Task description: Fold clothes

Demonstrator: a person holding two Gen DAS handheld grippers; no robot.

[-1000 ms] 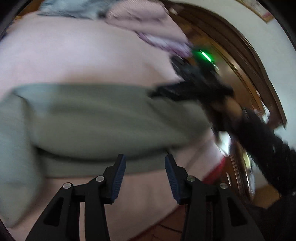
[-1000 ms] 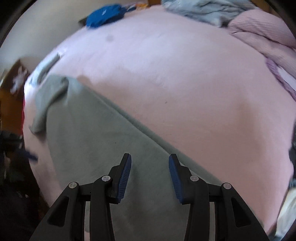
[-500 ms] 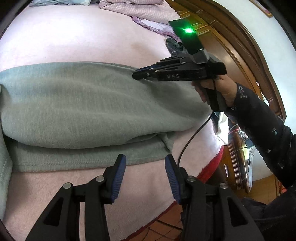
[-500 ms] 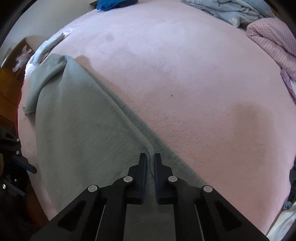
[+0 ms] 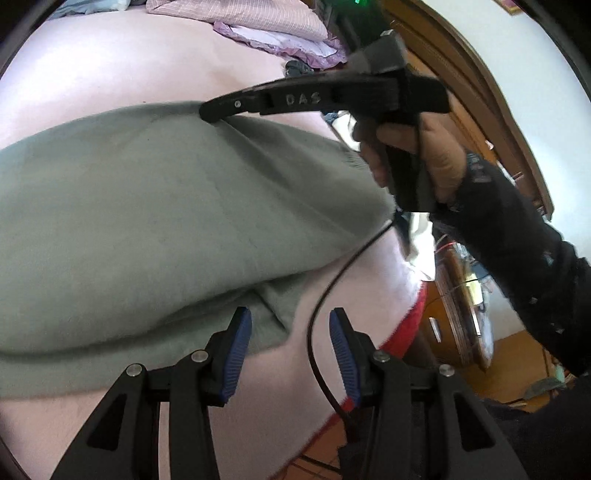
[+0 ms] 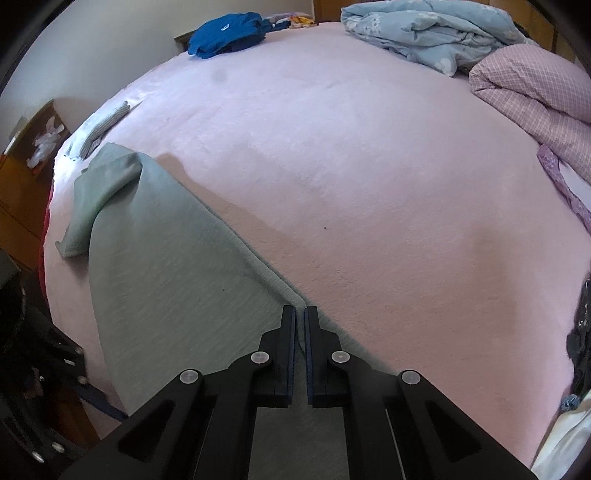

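right gripper (image 6: 300, 314): fingers pinched shut on edge of green garment (image 6: 166, 266) | left gripper (image 5: 290, 332): fingers partly open, holding nothing, above garment's corner | bed (image 6: 351, 166): pink

One marking could be read: the raised letters "DAS", moulded into the black side of the right gripper (image 5: 210, 112) partway back from its fingertips toward the handle, as seen from the left wrist camera. The blue garment (image 6: 225, 31), far ahead of the right gripper's tips, bore a small white mark too small to read.
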